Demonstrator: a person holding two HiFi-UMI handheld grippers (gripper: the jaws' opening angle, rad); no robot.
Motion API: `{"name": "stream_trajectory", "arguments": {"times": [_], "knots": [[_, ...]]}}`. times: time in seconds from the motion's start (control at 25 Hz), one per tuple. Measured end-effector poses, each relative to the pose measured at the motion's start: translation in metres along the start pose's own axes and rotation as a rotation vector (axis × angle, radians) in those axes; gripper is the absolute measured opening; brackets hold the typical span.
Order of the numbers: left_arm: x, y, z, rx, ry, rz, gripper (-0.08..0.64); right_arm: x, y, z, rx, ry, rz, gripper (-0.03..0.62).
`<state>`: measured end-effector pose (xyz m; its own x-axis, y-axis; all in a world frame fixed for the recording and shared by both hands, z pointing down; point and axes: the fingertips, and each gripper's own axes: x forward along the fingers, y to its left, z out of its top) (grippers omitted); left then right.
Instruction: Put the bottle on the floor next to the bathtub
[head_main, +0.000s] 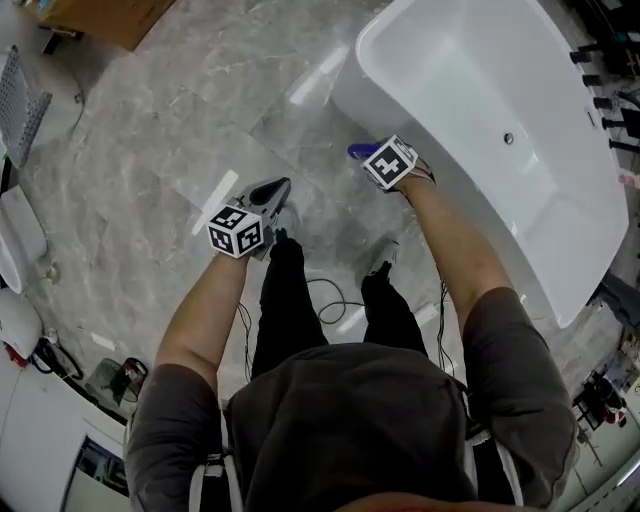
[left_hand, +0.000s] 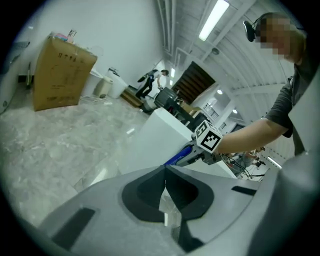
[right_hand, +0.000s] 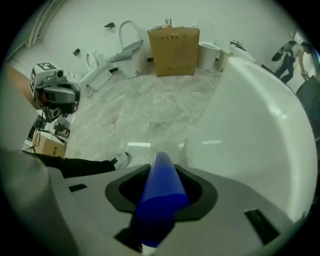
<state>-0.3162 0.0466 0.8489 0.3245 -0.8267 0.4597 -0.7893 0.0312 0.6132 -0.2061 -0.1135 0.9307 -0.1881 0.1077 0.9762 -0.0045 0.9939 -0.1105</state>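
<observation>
A blue bottle (right_hand: 161, 192) lies lengthwise between the jaws of my right gripper (right_hand: 161, 175), which is shut on it. From the head view the bottle (head_main: 360, 152) pokes out past the right gripper (head_main: 375, 157), above the marble floor beside the white bathtub (head_main: 480, 120). The left gripper view shows the bottle (left_hand: 179, 156) next to the tub's side (left_hand: 157, 135). My left gripper (left_hand: 165, 177) is shut and empty; in the head view it (head_main: 272, 195) hangs over the floor to the left of the tub.
Grey marble floor (head_main: 150, 180) spreads left of the bathtub. A cardboard box (right_hand: 173, 50) and white toilets (right_hand: 127, 52) stand along the far wall. The person's legs and shoes (head_main: 380, 262) stand near the tub, with cables (head_main: 335, 295) between them.
</observation>
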Motion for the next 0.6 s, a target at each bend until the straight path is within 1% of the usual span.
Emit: {"name": "stream_trajectory", "arguments": {"times": [0.12, 0.28, 0.48, 0.6], "knots": [[0.009, 0.049, -0.030, -0.043, 0.008, 0.021, 0.006, 0.078, -0.002, -0.003, -0.028, 0.069, 0.004, 0.138], [0.027, 0.100, -0.066, -0.072, 0.039, 0.016, 0.005, 0.173, -0.008, -0.011, -0.050, 0.150, 0.011, 0.138], [0.051, 0.156, -0.116, -0.049, 0.099, -0.006, 0.005, 0.289, -0.018, -0.011, -0.075, 0.167, -0.041, 0.138], [0.053, 0.179, -0.138, -0.043, 0.110, -0.001, 0.005, 0.341, -0.017, -0.019, -0.098, 0.193, -0.076, 0.139]]}}
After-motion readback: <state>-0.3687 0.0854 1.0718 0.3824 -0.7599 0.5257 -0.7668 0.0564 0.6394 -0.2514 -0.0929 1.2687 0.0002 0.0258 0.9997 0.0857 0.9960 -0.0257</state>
